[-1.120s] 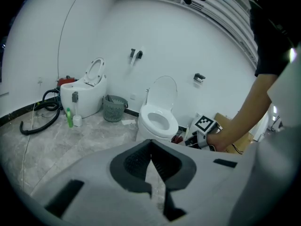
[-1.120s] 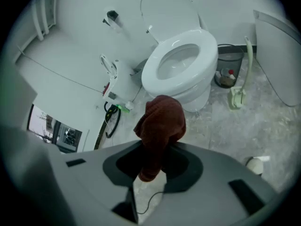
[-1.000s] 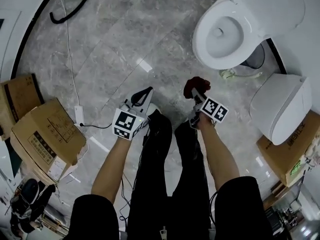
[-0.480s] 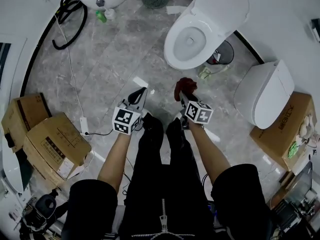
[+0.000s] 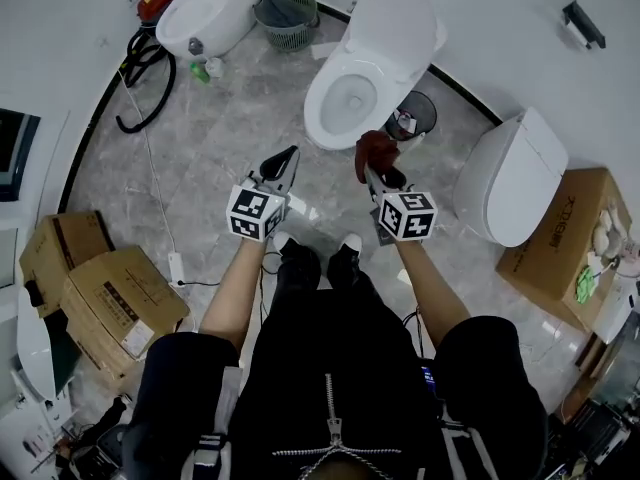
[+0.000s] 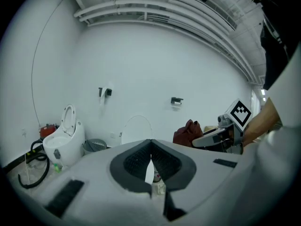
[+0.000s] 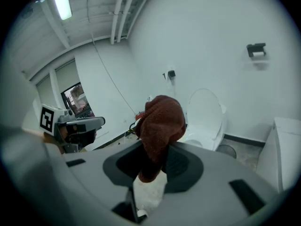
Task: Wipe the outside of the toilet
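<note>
Jaws pinch maroon cloth (image 7: 160,121), white toilet (image 5: 390,33) open

Dark red cloth (image 5: 378,151), white toilet (image 5: 395,33), grey marbled floor (image 5: 220,138)

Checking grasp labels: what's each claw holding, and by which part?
Right claw pinches the dark red cloth by its lower end; Left claw shut on nothing.

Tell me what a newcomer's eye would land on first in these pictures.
First comes the open toilet at top centre of the head view, white, with its lid up. Next is the dark red cloth clamped in the right gripper just short of the bowl, while the left gripper beside it is shut and empty. A second toilet stands top left and a closed toilet at the right.
</note>
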Tool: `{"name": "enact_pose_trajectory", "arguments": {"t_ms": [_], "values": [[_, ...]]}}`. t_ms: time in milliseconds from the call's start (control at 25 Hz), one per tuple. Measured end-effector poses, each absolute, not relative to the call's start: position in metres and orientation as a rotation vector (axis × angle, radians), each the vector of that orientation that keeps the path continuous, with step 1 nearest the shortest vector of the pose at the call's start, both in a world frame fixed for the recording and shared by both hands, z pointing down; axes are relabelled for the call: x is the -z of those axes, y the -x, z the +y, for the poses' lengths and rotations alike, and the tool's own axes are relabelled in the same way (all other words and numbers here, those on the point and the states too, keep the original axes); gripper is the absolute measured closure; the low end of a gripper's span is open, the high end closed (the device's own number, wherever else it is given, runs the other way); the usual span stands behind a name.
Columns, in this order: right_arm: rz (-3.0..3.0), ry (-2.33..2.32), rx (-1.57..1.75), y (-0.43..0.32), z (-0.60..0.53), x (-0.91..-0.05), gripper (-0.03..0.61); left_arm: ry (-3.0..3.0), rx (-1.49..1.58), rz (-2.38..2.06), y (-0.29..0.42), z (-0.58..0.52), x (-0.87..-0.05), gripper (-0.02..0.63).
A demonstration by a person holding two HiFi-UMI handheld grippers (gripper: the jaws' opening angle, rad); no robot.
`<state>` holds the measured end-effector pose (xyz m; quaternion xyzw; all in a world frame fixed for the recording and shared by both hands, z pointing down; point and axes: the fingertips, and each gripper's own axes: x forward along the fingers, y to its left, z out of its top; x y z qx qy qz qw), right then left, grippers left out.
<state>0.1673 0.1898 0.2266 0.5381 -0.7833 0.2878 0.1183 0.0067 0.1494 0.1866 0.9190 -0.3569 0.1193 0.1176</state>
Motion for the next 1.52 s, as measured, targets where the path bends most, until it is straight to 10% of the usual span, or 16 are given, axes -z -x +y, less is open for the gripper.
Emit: {"name": "enact_pose_trajectory", "arguments": {"t_ms": [1520], "values": [[-2.384, -1.774, -0.499, -0.201, 0.209, -0.081, 0.480, -2.881, -0.204, -0.868, -0.071, 0.134, -0.087, 0.614]]}}
